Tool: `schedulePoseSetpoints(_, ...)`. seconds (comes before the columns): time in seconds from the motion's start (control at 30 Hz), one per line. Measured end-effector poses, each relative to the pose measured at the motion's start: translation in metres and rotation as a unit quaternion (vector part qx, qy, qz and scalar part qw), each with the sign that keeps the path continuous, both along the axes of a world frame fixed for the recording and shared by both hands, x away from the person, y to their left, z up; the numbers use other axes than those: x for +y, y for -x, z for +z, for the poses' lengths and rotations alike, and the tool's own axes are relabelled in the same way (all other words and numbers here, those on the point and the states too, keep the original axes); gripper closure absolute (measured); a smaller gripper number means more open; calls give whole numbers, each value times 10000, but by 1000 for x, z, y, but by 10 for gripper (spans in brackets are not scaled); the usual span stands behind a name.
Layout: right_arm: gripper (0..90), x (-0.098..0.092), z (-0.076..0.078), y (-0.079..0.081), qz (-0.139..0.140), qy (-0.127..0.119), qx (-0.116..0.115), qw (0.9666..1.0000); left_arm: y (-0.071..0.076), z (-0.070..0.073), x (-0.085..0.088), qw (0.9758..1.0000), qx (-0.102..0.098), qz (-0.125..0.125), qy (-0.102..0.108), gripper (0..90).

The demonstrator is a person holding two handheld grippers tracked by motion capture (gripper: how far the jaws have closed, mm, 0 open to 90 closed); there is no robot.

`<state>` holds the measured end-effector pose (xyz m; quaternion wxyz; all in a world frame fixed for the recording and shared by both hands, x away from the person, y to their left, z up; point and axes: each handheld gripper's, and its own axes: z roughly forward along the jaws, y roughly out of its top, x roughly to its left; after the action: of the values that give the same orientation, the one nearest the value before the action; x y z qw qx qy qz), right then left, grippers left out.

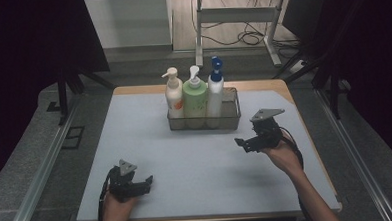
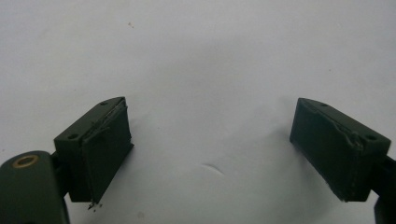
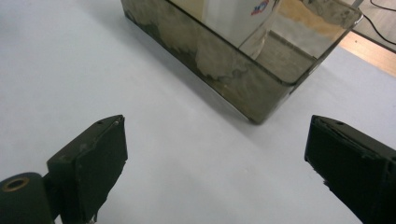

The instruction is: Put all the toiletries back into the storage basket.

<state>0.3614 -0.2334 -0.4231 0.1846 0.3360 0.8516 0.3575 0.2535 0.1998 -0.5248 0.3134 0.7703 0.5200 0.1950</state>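
Three pump bottles stand upright in a metal basket (image 1: 231, 120) at the back middle of the mat: a cream one (image 1: 174, 97), a green one (image 1: 195, 99) and a white one with a blue pump (image 1: 215, 93). My right gripper (image 1: 241, 142) hovers in front of the basket's right end, open, with nothing between its jaws. In the right gripper view the right gripper (image 3: 217, 125) faces the basket's near corner (image 3: 233, 79), and the white bottle's base (image 3: 231, 16) shows behind the wall. My left gripper (image 1: 147, 182) rests low at the front left, open and empty; the left gripper (image 2: 210, 109) looks onto bare mat.
A pale blue-grey mat (image 1: 201, 160) covers the wooden table (image 1: 278, 85). The basket's right end holds no bottle. Beyond the table stand a white frame (image 1: 235, 16) and floor cables (image 1: 248, 38). Dark curtains flank both sides.
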Motion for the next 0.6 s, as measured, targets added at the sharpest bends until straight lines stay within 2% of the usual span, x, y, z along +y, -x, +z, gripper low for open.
schedulePoseSetpoints(0.6,50,-31,-9,27,-171,-103,27,9998,0,0,0,10000,-1,0,-6,121)
